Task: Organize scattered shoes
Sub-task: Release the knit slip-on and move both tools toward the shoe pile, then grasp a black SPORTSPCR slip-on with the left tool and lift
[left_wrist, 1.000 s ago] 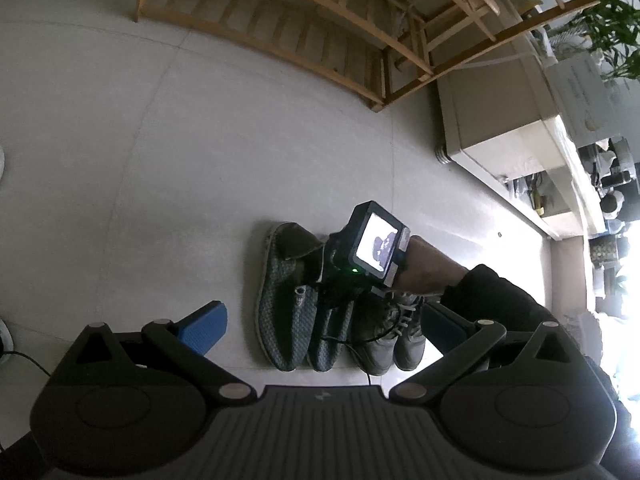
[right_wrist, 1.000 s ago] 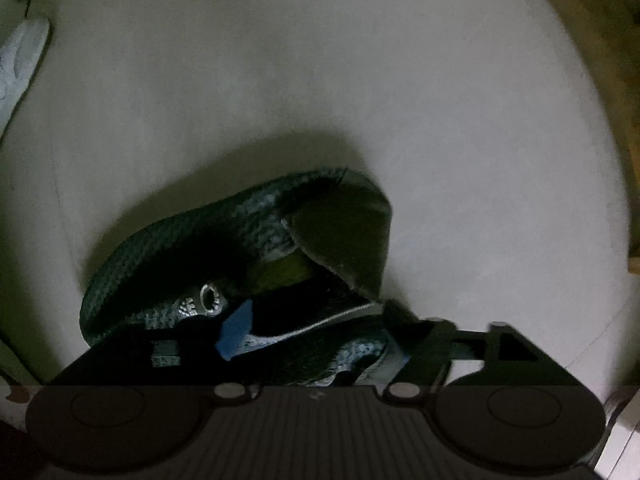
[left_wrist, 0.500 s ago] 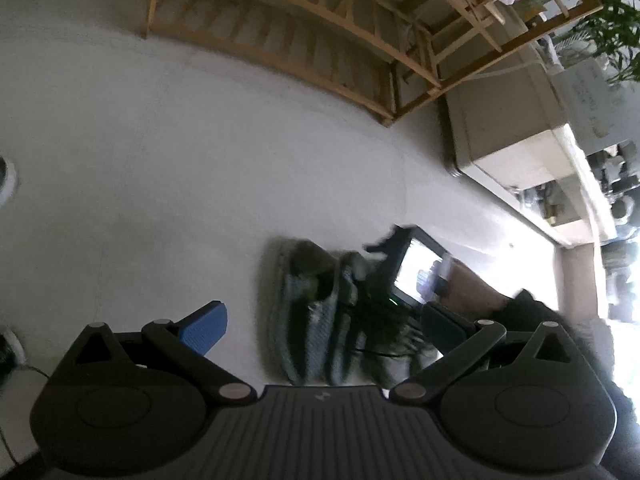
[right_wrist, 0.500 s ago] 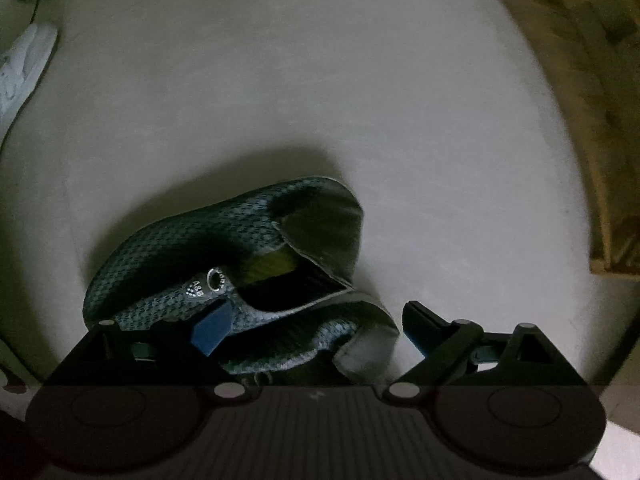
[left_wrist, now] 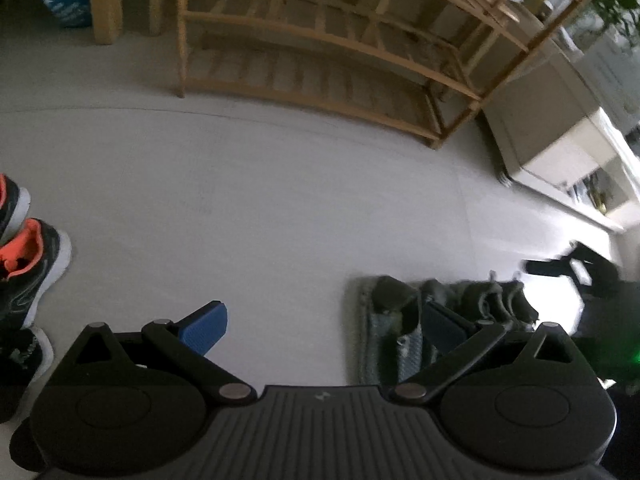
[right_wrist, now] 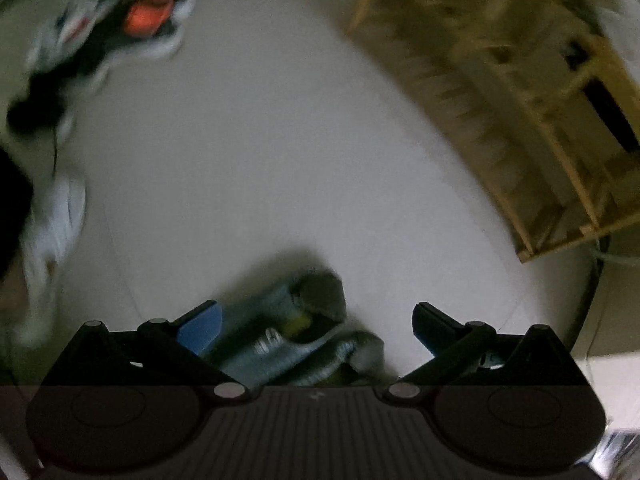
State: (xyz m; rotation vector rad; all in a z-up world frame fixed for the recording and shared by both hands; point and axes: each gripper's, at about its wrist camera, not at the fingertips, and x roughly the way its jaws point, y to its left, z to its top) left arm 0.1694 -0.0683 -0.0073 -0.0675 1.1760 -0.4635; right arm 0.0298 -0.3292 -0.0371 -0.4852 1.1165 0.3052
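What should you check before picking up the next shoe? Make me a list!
1. Right gripper free of shoes: ok. Its jaws are opening wide, nothing pinched; the grey shoes lie on the floor below it.
2. Left gripper empty: ok, open over bare floor.
3. Grey shoes side by side: ok, they lie next to each other beside a darker pair.
4. More shoes waiting: ok, black-and-orange sneakers sit at the left edge.
5. Wooden rack has free shelves: ok for the lower ones seen.
6. Clear view for aiming: not ok, the right wrist view is blurred.
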